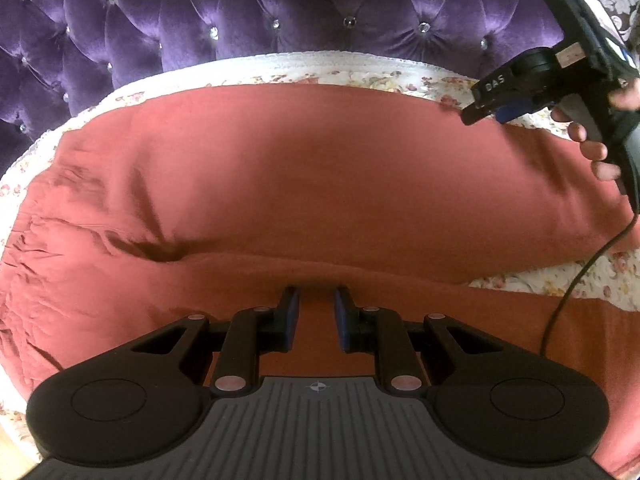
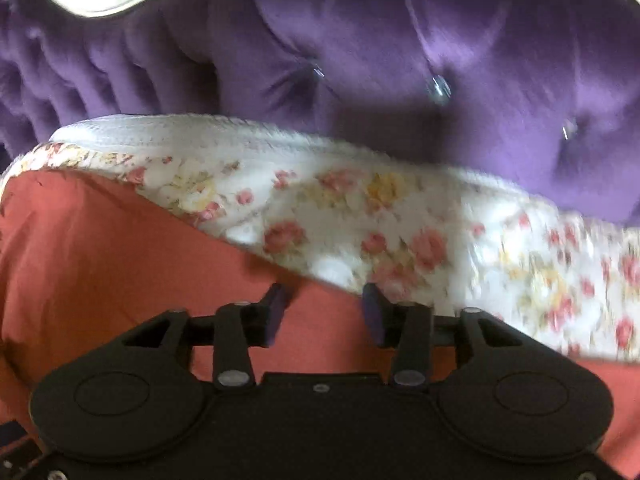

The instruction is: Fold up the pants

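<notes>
Two grippers hang over one pair of rust-red pants (image 1: 312,184), which lie spread on a floral bedcover (image 2: 360,216) in front of a purple tufted headboard (image 1: 280,20). In the left wrist view the long axis of the pants runs from nine o'clock to three o'clock, with the wrinkled, bunched end at nine and a second layer or leg nearer the camera, at about six.

The left gripper (image 1: 316,304) points down at that near fold. Its jaws stand a little apart, and red cloth shows in the gap, but whether the pads press on it I cannot tell.

The right gripper (image 2: 324,300) has its jaws wide apart with nothing clamped between them. They straddle the line where the far edge of the pants meets the bedcover — cloth under the left finger, flowers under the right. In the left view that same tool, held in a person's hand (image 1: 592,140), sits at about two o'clock, just above the far edge.

My judgement — the right gripper is the nearer one to that far edge and looks placed to pinch it; the fold would then come toward six o'clock, across the long axis.
</notes>
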Demonstrator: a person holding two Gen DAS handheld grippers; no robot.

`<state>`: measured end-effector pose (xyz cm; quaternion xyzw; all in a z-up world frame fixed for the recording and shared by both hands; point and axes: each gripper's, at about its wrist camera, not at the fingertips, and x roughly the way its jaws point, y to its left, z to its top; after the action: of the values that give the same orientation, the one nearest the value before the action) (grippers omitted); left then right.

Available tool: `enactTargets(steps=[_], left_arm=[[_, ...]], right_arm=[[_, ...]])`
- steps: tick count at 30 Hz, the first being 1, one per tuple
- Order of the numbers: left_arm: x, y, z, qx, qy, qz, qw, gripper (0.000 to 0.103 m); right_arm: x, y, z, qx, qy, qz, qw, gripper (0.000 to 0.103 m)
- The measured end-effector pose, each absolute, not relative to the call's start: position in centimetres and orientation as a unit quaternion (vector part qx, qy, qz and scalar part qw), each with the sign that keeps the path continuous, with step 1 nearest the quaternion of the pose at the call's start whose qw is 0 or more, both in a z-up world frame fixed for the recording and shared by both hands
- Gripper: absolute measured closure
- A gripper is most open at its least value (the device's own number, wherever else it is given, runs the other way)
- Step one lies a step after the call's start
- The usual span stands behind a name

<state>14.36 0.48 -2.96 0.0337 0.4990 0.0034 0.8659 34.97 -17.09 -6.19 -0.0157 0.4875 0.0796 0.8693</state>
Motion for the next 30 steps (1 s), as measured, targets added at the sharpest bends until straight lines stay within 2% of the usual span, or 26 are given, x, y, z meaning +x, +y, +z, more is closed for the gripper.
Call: enactTargets(steps=[3, 6, 10, 12, 14, 15, 16, 17, 18, 19, 21, 30], left_arm=[[14.5, 0.6, -3.1, 0.032, 0.5, 0.0, 0.865, 0.084], [14.7, 0.8, -3.3, 0.029, 0.503, -0.001, 0.864, 0.084], [14.9, 1.1, -3.4, 0.027, 0.505, 0.001, 0.863, 0.084], [15.0, 1.1, -3.4, 0.027, 0.505, 0.001, 0.863, 0.084], [15.0, 1.1, -3.4, 0.027, 0.505, 0.002, 0.863, 0.084], [15.1, 1.1, -3.4, 0.026, 0.505, 0.003, 0.863, 0.084], [15.1, 1.1, -3.3, 0.026, 0.505, 0.004, 0.863, 0.084], [15.2, 1.1, -3.3, 0.026, 0.504, 0.005, 0.863, 0.084], [15.2, 1.1, -3.2, 0.027, 0.504, 0.006, 0.863, 0.084], [15.2, 1.1, -3.1, 0.028, 0.503, 0.006, 0.864, 0.084], [15.3, 1.3, -2.9, 0.027, 0.504, 0.005, 0.864, 0.084], [16.2, 2.4, 0.4, 0.028, 0.485, -0.006, 0.874, 0.084]], right_arm=[[35.9, -16.1, -7.0, -0.058, 0.494, 0.071, 0.865, 0.042], [36.2, -16.0, -7.6, -0.093, 0.482, 0.072, 0.868, 0.024], [38.0, -17.9, -7.9, -0.075, 0.501, 0.107, 0.856, 0.005], [38.0, -18.0, -8.1, -0.088, 0.494, 0.121, 0.857, 0.002], [37.7, -17.8, -8.1, -0.103, 0.488, 0.13, 0.857, 0.003], [37.7, -17.8, -8.0, -0.102, 0.49, 0.138, 0.855, 0.01], [37.7, -17.7, -7.7, -0.105, 0.487, 0.152, 0.853, 0.028], [37.4, -17.5, -7.3, -0.112, 0.481, 0.171, 0.852, 0.041], [37.2, -17.3, -6.8, -0.113, 0.477, 0.188, 0.851, 0.082], [37.1, -17.2, -6.5, -0.106, 0.484, 0.202, 0.845, 0.094], [36.7, -16.6, -6.1, -0.112, 0.49, 0.204, 0.84, 0.095], [29.0, -15.1, -0.9, -0.13, 0.41, 0.213, 0.877, 0.095]])
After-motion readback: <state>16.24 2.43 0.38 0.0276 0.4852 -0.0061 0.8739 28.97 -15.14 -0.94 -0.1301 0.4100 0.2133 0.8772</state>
